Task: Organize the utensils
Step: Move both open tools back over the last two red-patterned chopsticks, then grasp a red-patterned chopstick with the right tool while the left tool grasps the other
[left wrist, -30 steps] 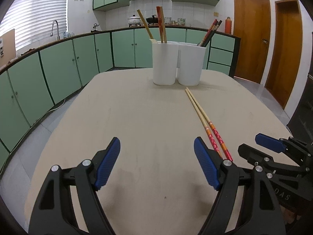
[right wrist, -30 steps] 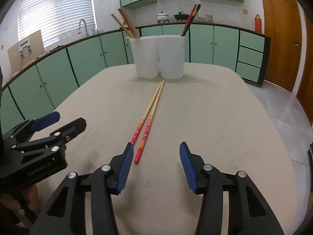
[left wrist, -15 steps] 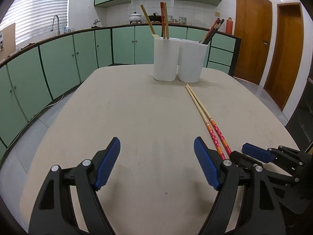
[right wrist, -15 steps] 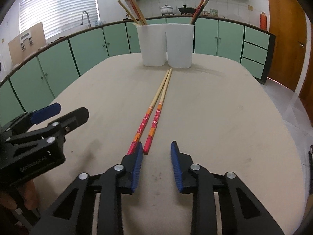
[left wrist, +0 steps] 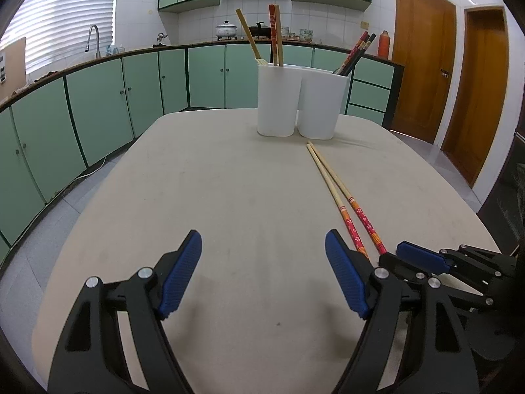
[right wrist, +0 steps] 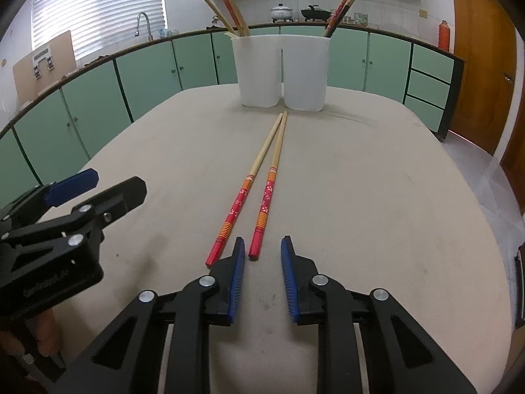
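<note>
While the left wrist view only catches the right gripper (left wrist: pixel 423 257) side-on at 4 o'clock, the right wrist view shows its jaws narrowed but empty just short of the red-handled chopsticks (right wrist: pixel 259 193), holder (right wrist: pixel 281 72) at 12, left gripper (left wrist: pixel 262 275) wide.

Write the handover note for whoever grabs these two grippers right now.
Left gripper: open wide, empty, above bare table.
Right gripper: open, narrow gap, empty, tips just short of the red ends of the chopstick pair.
The pair lies flat, pointing to the twin white holder, which already has chopsticks in both cups.
Done: nothing gripped yet.
Left: grip the pair and stand it in a cup.
</note>
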### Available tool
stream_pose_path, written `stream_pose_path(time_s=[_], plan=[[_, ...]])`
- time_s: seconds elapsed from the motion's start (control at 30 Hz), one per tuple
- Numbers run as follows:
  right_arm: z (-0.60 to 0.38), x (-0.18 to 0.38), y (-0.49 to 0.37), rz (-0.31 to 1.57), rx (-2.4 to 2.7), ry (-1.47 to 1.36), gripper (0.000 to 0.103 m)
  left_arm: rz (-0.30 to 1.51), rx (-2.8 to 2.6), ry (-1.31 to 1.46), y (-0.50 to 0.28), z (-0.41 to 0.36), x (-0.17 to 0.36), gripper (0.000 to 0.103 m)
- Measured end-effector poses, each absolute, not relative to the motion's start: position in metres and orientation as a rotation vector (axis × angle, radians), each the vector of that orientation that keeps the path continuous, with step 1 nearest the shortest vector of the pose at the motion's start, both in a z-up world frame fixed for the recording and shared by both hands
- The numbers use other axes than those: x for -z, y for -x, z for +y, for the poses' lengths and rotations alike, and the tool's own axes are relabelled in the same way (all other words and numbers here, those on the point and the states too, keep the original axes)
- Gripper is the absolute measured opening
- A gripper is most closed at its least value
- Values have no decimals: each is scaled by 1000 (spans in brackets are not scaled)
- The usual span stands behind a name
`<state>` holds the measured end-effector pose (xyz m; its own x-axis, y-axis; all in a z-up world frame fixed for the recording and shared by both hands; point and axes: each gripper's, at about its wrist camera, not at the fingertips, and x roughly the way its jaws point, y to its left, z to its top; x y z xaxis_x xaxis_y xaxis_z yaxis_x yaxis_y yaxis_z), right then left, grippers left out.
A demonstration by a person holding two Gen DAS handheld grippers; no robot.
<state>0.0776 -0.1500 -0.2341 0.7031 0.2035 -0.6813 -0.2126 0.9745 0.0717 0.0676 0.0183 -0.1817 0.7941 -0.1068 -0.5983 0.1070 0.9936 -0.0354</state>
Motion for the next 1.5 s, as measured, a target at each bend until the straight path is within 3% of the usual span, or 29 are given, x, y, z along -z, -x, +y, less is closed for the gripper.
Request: stream_pose_path(time_s=[0.07,0.1,0.4,0.77,1.03,1.27,1.4,1.5], plan=[[-150,235,-79,759,-241,12,8,644,115,-1,-67,18,182,76],[-150,235,-79,759,-242,8,7,644,115,-1,-67,18,182,76],[-168,232,-71,748,-229,-34,6,651,149,-6,-66,7,182,75],[-193,220,-62,707,-193,-67,6,709,226,12,-64,-34,196,65],[-203,223,-60,702,-199,-107,6,745,230,-40,-68,-48,205,33],[-207,224,-59,701,-200,-125,6,746,245,-70,-67,-55,205,24],[-208,224,-59,703,-202,-128,6,767,247,-79,-69,-59,208,11],[-207,224,-59,704,-202,-127,6,770,249,-62,-71,-58,209,10]])
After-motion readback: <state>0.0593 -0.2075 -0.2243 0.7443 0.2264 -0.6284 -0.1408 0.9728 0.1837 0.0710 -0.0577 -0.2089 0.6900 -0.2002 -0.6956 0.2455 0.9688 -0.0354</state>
